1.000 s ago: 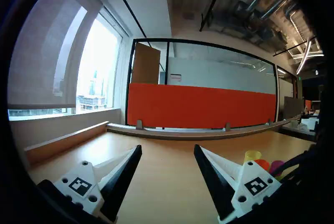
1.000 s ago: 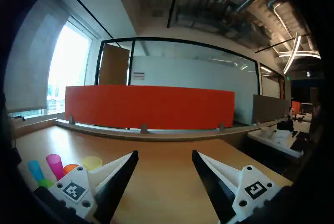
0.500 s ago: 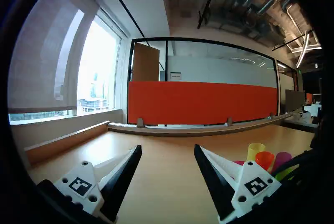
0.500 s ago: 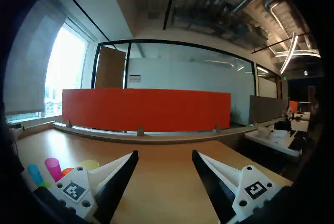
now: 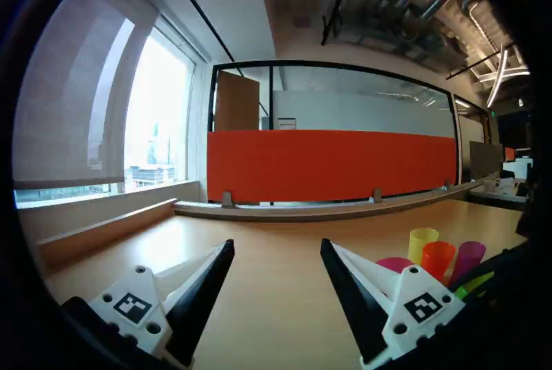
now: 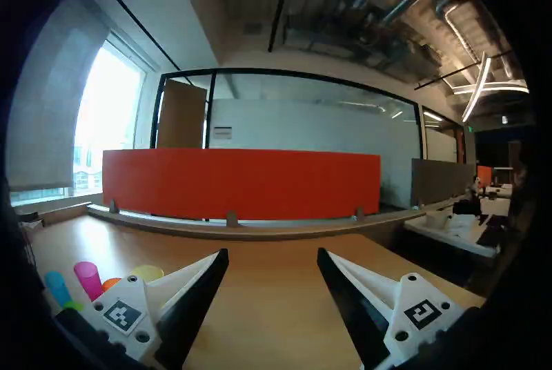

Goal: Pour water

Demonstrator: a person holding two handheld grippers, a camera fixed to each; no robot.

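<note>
As I look along the left gripper (image 5: pixel 276 244), I see its two white, black-edged fingers standing wide apart with only bare tabletop between them, so these tongs are open and grip nothing. They hang low over a pale wooden desk top (image 5: pixel 276 332).

Just past the right-hand finger, at about four o'clock in the left gripper view, a tight cluster of plastic cups stands upright on the desk. It holds a translucent yellow cup (image 5: pixel 422 243), an orange cup (image 5: pixel 439 259) just in front of it, a purple cup (image 5: pixel 468 259) at the orange one's three o'clock and a low pink cup (image 5: pixel 394 264) at its nine o'clock, partly behind the finger. A green piece (image 5: pixel 475 284) shows beside them, too hidden for me to name.

The right gripper (image 6: pixel 271 254) is spread just as wide over the same desk, with nothing between its fingers. In the right gripper view the cups sit at eight o'clock, beyond the left-hand finger, and a slim blue cup (image 6: pixel 56 287) stands at the cluster's outer edge.

Farther off, at twelve o'clock, a long orange partition panel (image 5: pixel 331 166) runs along the desk's far edge. A bright window (image 5: pixel 155 128) lies at ten o'clock, and a glass wall (image 5: pixel 359 104) rises behind the panel.
</note>
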